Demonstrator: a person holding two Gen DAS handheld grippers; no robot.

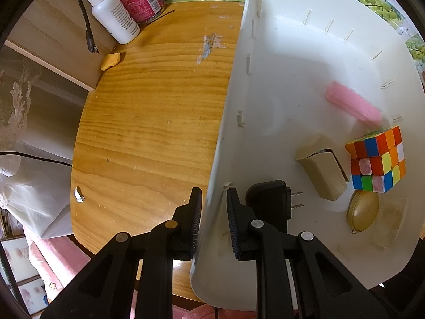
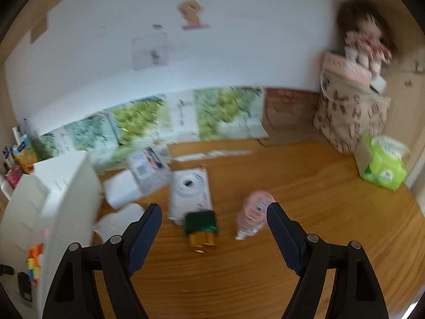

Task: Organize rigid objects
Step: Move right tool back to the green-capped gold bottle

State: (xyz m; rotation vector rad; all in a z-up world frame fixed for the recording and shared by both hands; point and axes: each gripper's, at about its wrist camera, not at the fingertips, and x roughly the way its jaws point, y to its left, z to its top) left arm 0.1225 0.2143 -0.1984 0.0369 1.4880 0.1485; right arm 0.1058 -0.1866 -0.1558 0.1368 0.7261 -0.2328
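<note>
- The left gripper points down and pinches the side wall of the white bin, one pad outside and one inside, so the bin is held steady on the wooden table.
- In the bin lie already a colour cube, a pink block, a beige box, a black plug adapter and a round golden case.
- The right gripper is empty with its jaws spread wide, and it looks down over the table to the right of the bin.
- Between its fingers, further along the table, lies a green and gold object; the picture is blurred, so what it is cannot be told.
- Just to the right lies a pink bottle, and behind the green object a white box with more white packets near the bin.
- The step in hand seems to be the reach for the next rigid thing, probably the green and gold one, because it sits in the middle of the open jaws.
- To do it well, the right hand should slow down, bring one finger on each long side, and close only when the object is well between the pads.
- The fingers should stay clear of the white box, which touches or nearly touches the object's far end.
- The left gripper should keep its pinch on the wall, so the bin does not slide when the thing is dropped in.
</note>
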